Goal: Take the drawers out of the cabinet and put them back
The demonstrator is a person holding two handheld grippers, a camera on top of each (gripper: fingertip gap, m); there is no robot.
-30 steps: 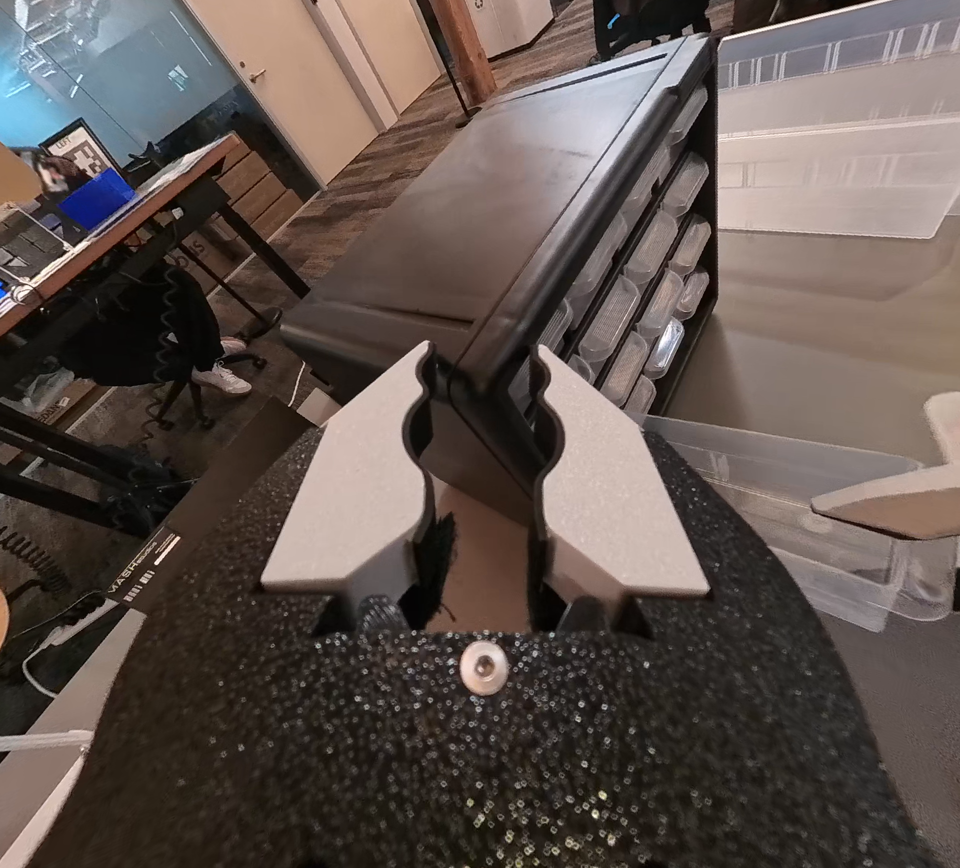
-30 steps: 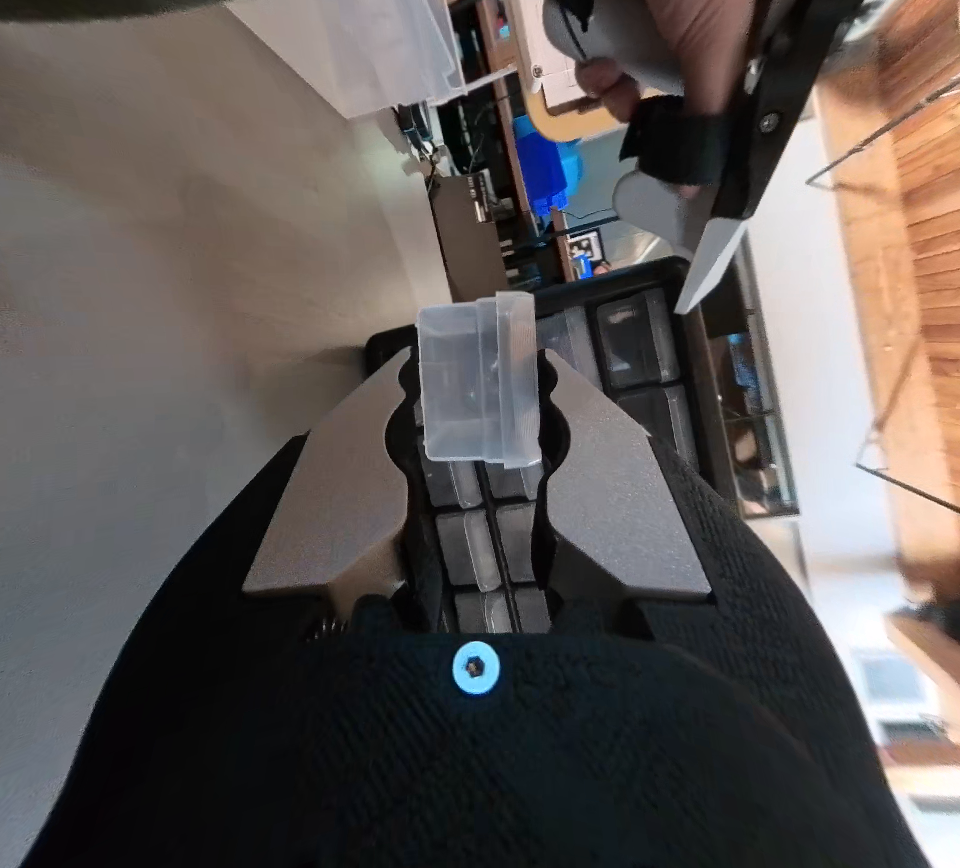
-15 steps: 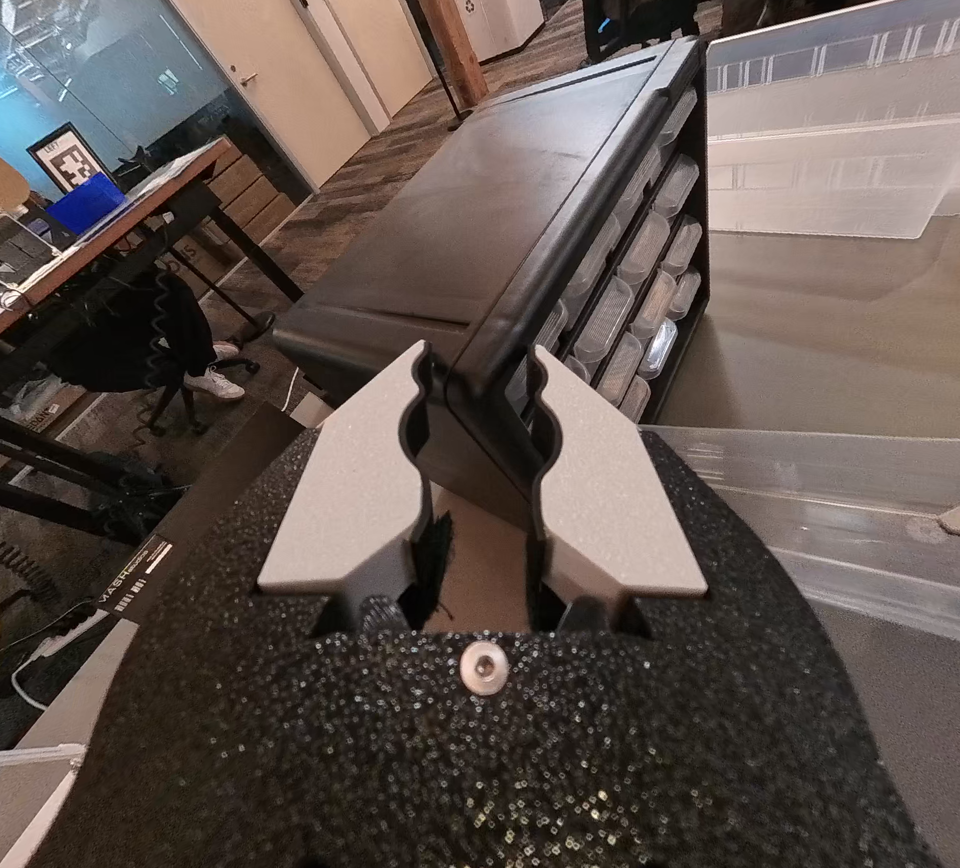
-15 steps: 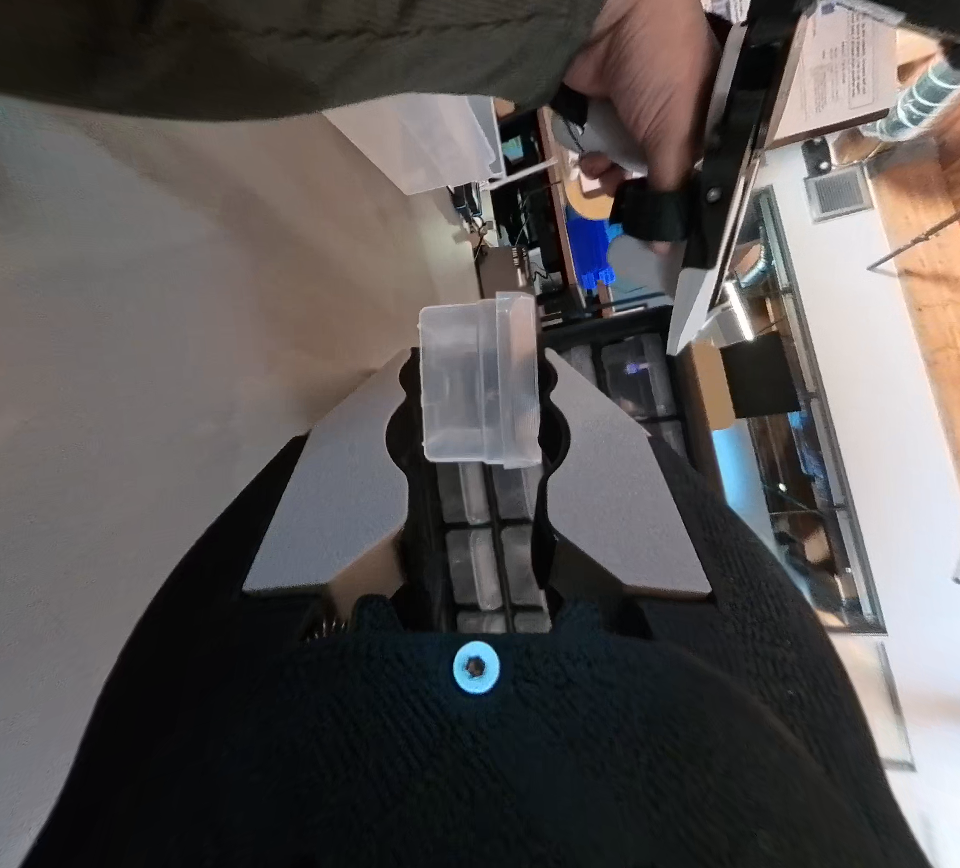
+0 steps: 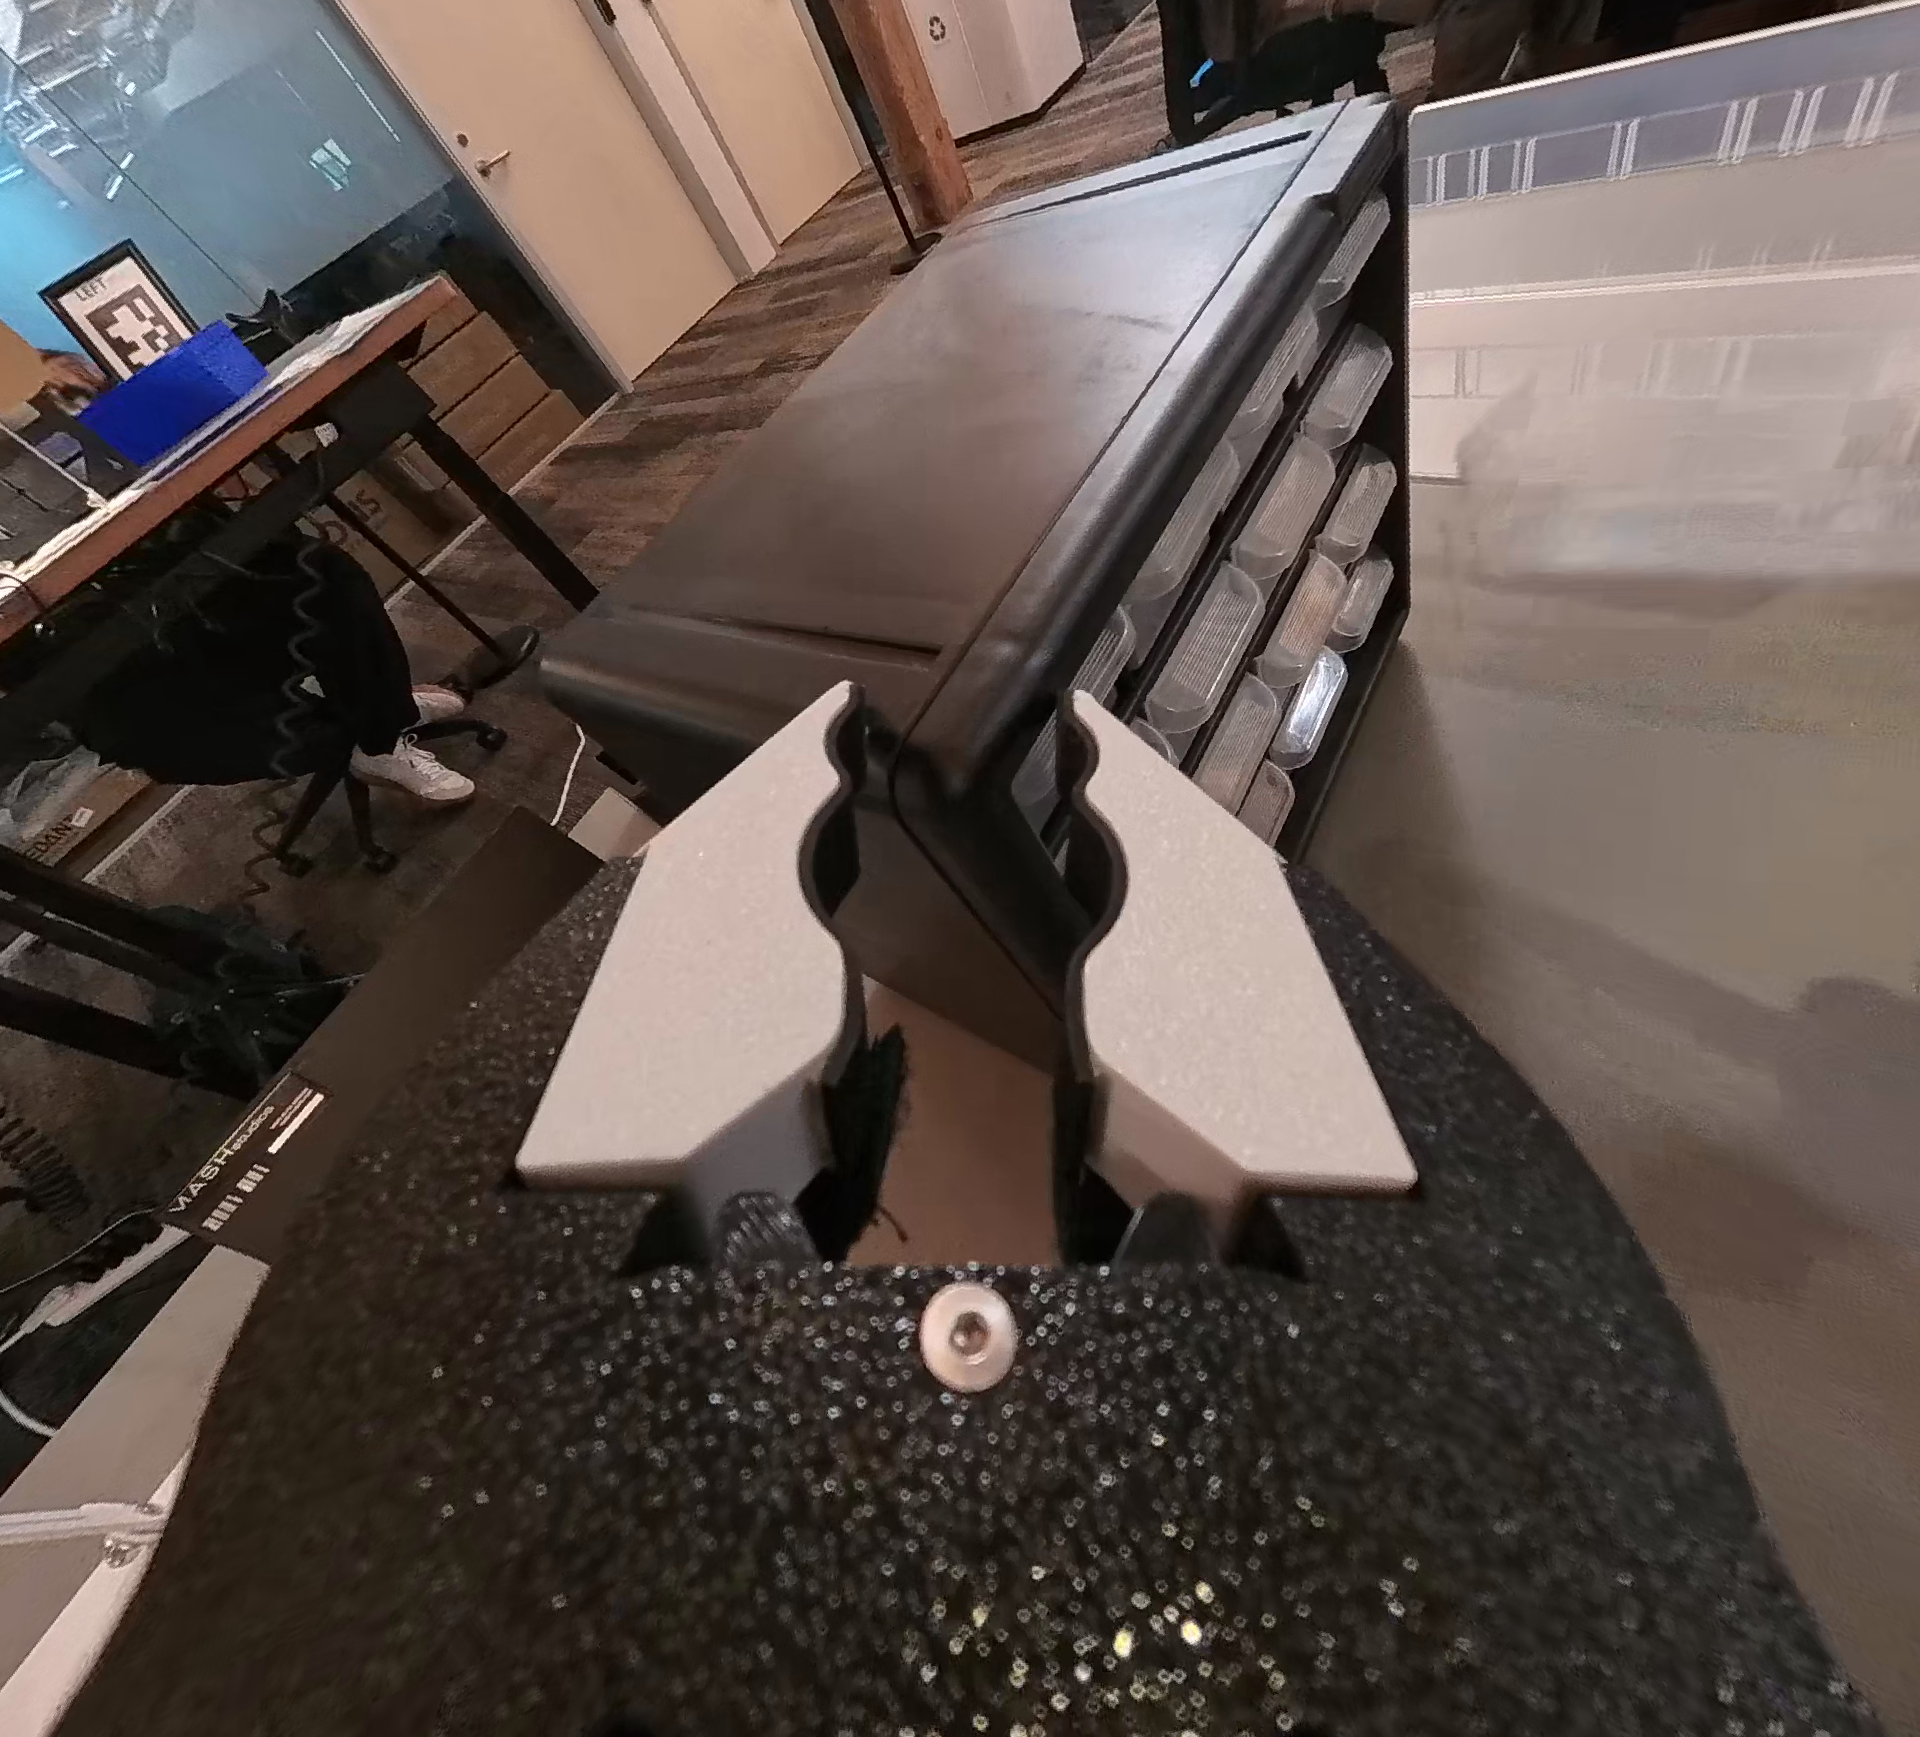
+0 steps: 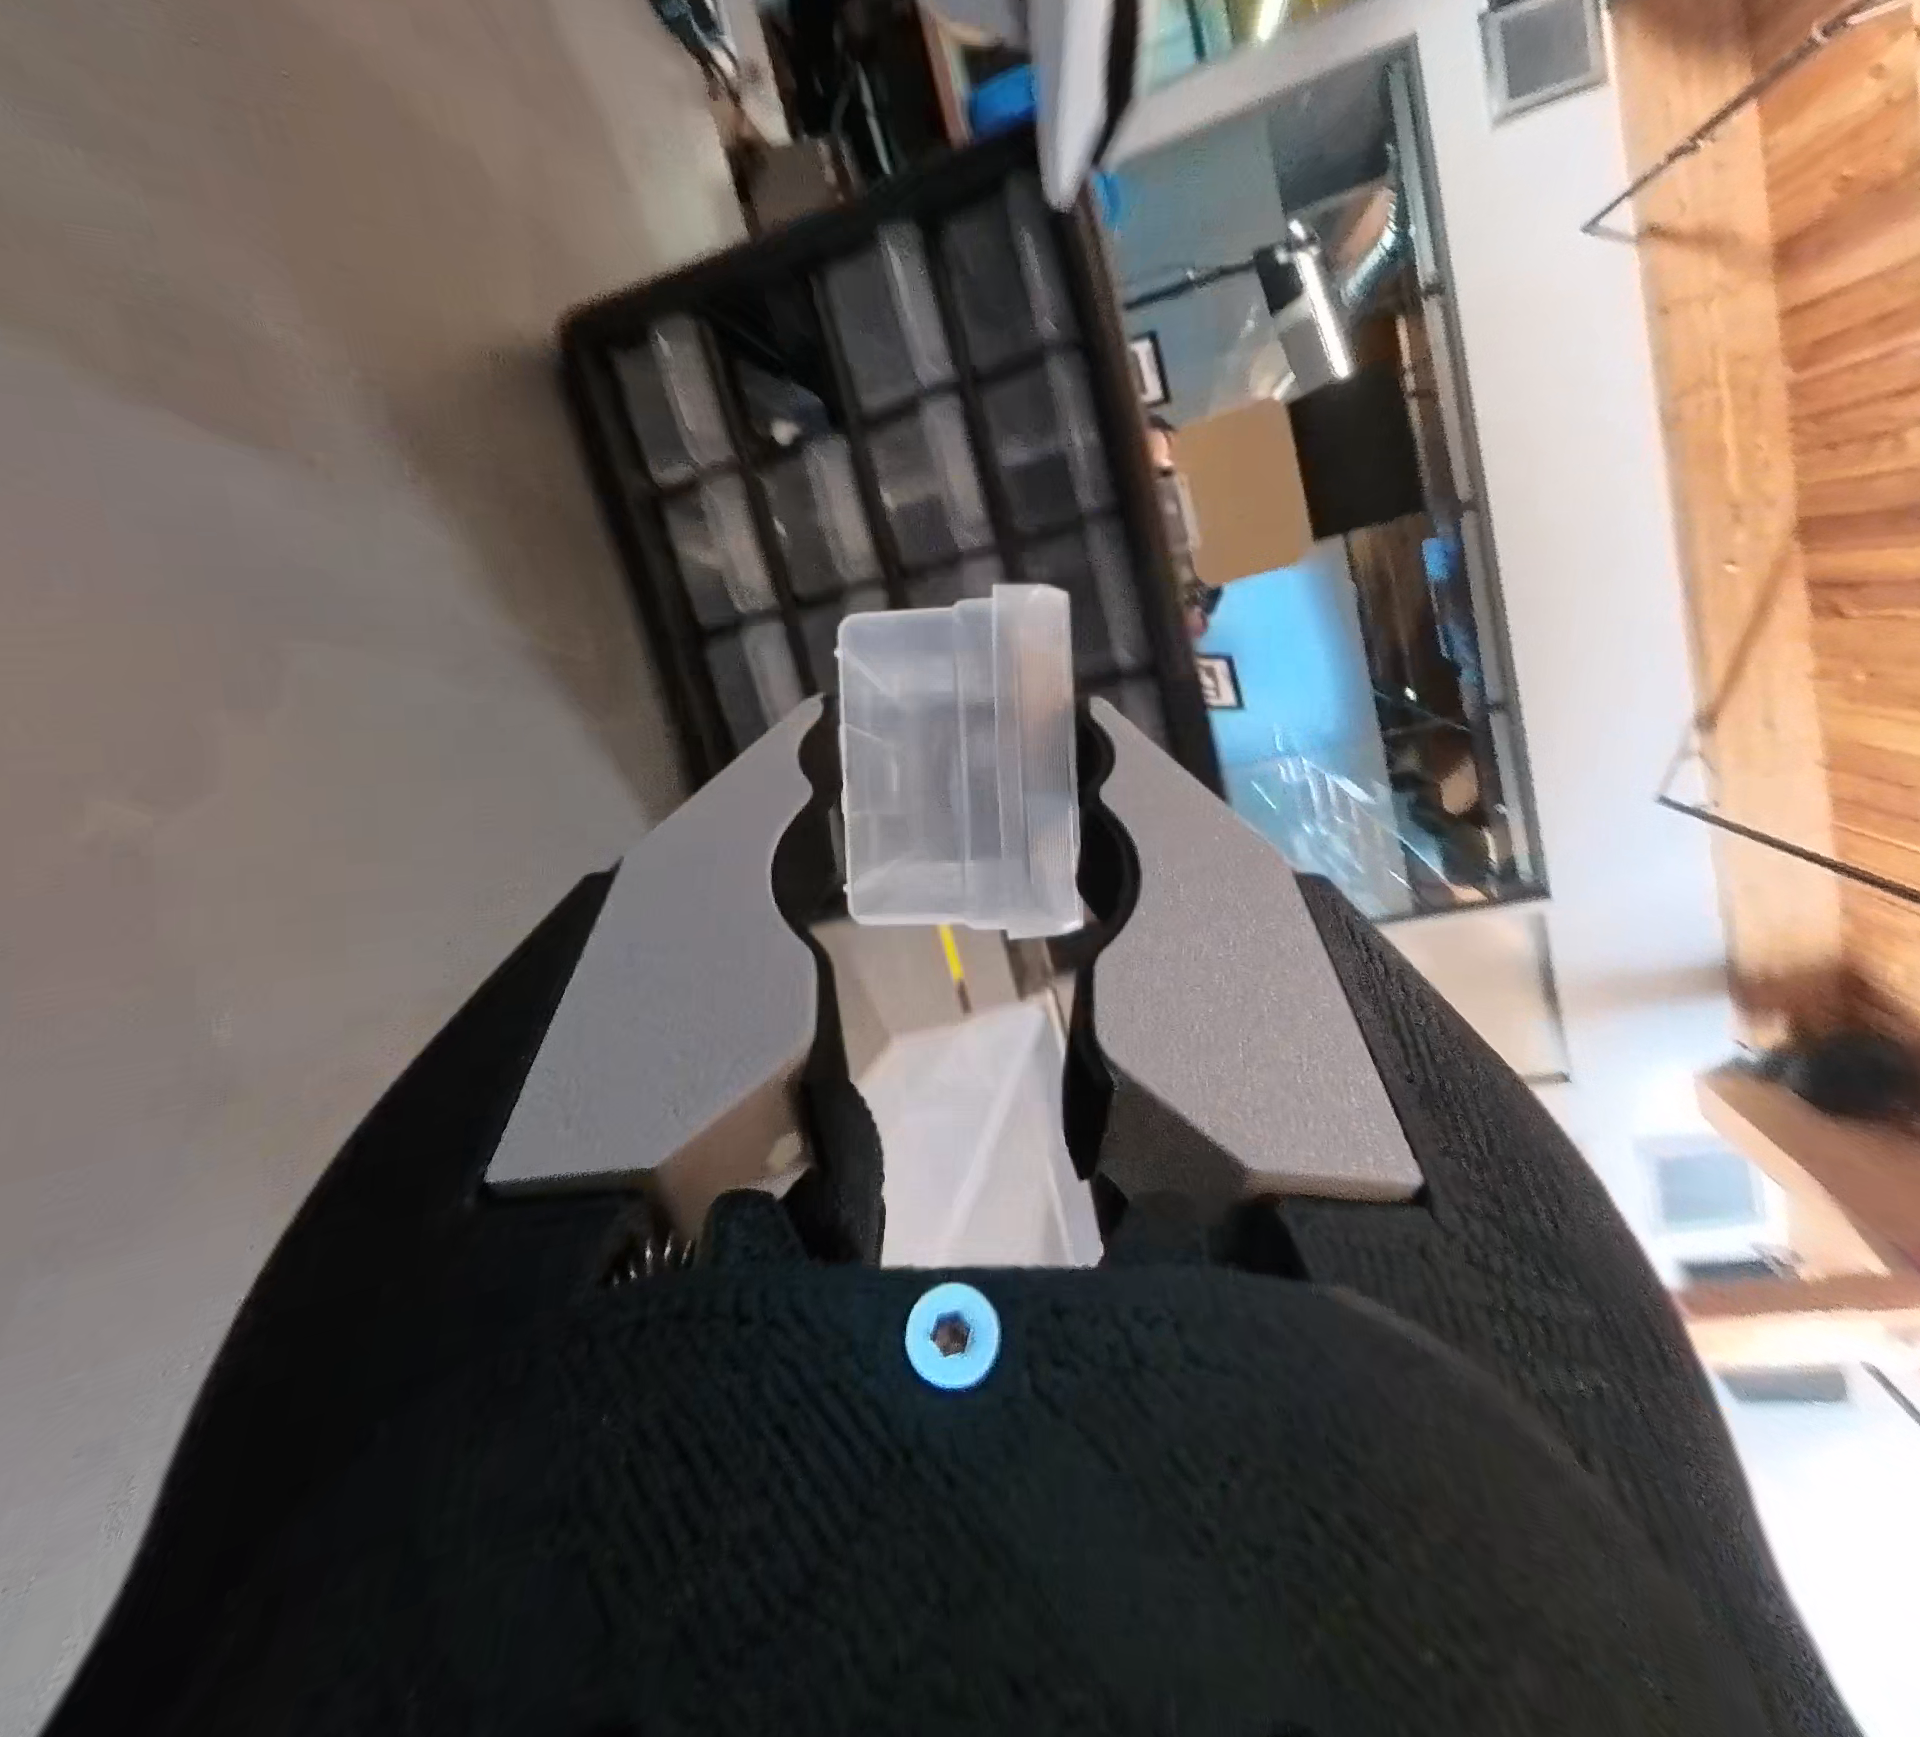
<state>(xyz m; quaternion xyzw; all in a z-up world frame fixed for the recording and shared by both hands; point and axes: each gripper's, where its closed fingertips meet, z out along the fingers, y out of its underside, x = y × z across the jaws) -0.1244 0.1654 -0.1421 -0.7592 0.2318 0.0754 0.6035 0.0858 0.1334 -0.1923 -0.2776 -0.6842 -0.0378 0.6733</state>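
Note:
The black drawer cabinet (image 5: 987, 440) stands on the tan table, its clear drawers (image 5: 1283, 524) facing right in the left wrist view. My left gripper (image 5: 961, 731) is shut on the cabinet's near top front corner. In the right wrist view, which is rolled sideways, my right gripper (image 6: 961, 731) is shut on a small clear drawer (image 6: 956, 773) and holds it in the air in front of the cabinet's face (image 6: 862, 440). The cabinet's grid of drawers shows beyond it, with a dark open slot (image 6: 769, 368) in it.
A large clear plastic bin (image 5: 1662, 274) stands on the table (image 5: 1662, 856) behind and right of the cabinet. Another clear bin shows below the right gripper (image 6: 977, 1116). Left of the table edge are the floor, a desk (image 5: 208, 461) and a chair. A person sits far back.
My right gripper has pulled back from the cabinet with the clear drawer, so more of the cabinet face shows. The person's hand and sleeve have left its view. My left gripper still holds the cabinet corner.

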